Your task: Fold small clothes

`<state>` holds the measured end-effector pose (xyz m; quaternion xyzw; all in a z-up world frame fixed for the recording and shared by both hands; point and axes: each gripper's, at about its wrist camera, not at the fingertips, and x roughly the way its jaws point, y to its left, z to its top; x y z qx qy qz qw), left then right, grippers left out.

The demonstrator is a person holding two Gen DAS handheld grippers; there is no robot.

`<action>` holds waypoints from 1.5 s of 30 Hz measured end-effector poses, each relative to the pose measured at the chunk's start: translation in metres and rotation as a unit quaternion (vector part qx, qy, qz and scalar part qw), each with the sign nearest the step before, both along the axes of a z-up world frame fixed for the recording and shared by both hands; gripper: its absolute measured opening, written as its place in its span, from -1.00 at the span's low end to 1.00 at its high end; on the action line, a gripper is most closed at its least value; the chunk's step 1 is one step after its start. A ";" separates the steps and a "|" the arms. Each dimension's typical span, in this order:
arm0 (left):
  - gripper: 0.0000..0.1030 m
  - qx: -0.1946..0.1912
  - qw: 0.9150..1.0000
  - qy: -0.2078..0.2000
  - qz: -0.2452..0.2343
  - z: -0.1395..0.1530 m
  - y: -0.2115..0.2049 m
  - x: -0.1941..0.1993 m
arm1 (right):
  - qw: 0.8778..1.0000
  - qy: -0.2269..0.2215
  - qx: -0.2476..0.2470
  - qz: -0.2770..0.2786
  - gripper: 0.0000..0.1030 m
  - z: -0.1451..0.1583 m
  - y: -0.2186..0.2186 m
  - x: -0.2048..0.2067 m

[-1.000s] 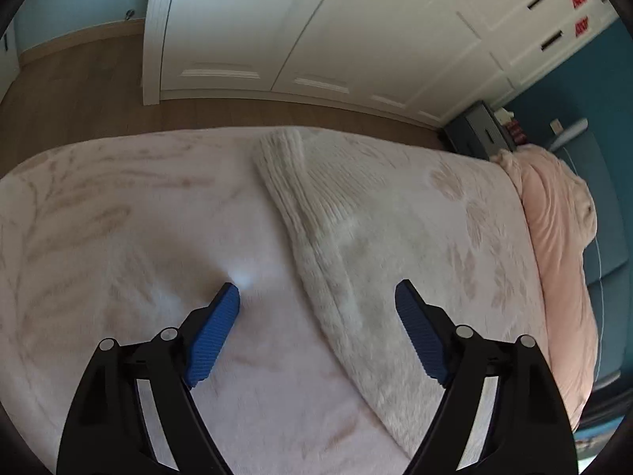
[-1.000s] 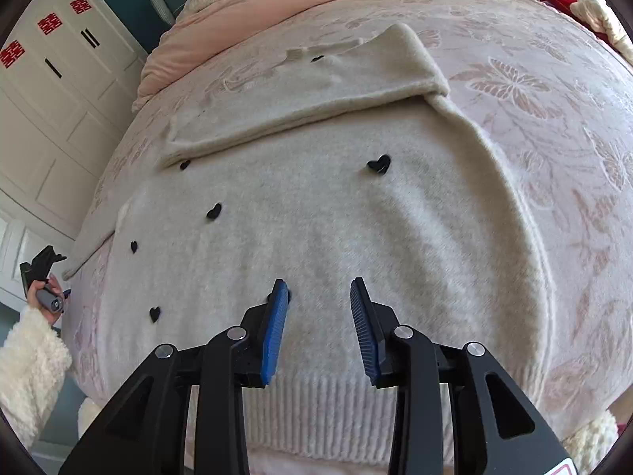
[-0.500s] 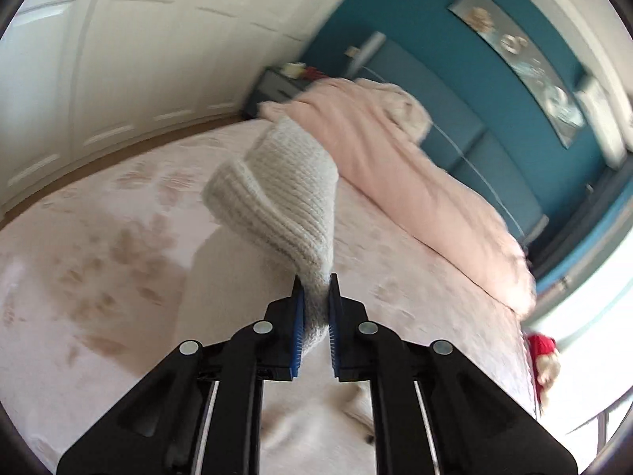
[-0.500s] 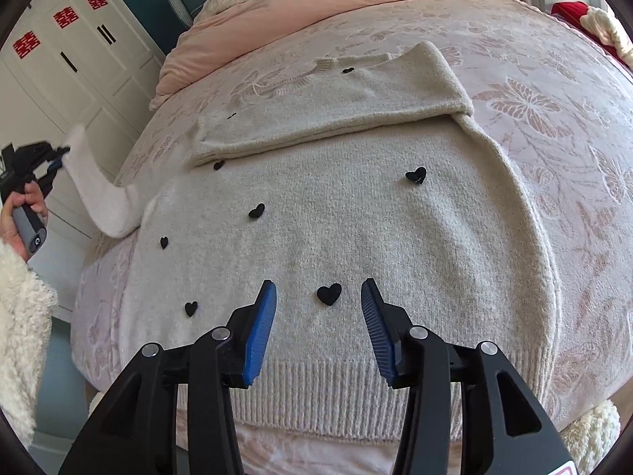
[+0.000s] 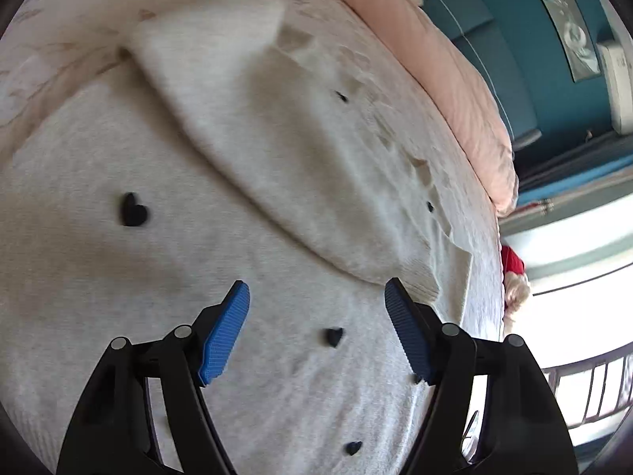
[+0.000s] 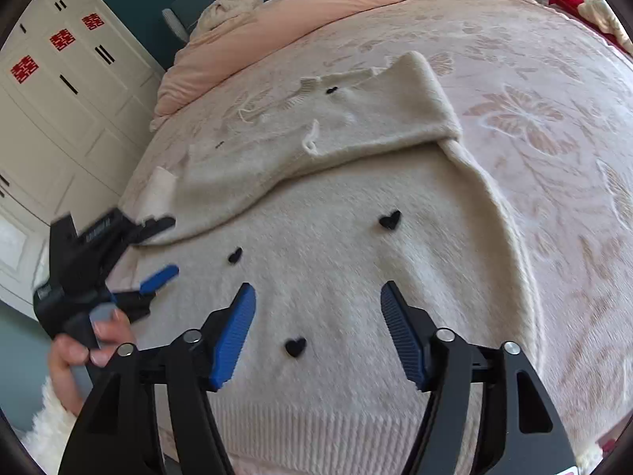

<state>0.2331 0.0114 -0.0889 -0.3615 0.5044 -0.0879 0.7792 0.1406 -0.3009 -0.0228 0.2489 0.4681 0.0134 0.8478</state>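
A cream knit sweater (image 6: pixel 356 261) with small black hearts lies flat on the bed. Both sleeves are folded across its upper chest (image 6: pixel 316 146). In the left wrist view the sweater (image 5: pixel 166 277) fills the frame, with a folded sleeve (image 5: pixel 277 150) lying across it. My left gripper (image 5: pixel 316 297) is open and empty just above the sweater body; it also shows in the right wrist view (image 6: pixel 158 249) at the sweater's left edge. My right gripper (image 6: pixel 318 297) is open and empty above the lower body near the ribbed hem (image 6: pixel 316 419).
The bed has a pink floral cover (image 6: pixel 534 118). A peach duvet (image 6: pixel 336 4) lies at the head. White wardrobe doors (image 6: pixel 51 91) stand at left. A red and cream item (image 6: pixel 585 4) sits at the far right bed edge. A window with railing (image 5: pixel 585 336) is on the right.
My left gripper carried the left sleeve over onto the chest and let it go, opening. My right gripper opened wider and stayed over the lower body.
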 end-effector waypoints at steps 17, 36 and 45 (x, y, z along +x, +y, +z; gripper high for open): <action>0.33 -0.089 0.976 0.060 0.190 -0.030 0.124 0.069 | 0.999 0.039 0.003 -0.013 -0.84 -0.035 0.034 0.154; -0.84 0.077 0.988 0.018 0.130 -0.032 0.075 0.096 | 0.999 -0.023 -0.040 -0.020 -0.90 -0.025 -0.040 0.154; -0.80 0.094 0.991 -0.020 0.092 -0.039 0.076 0.094 | 0.993 0.001 -0.049 -0.110 -0.63 -0.030 -0.055 0.131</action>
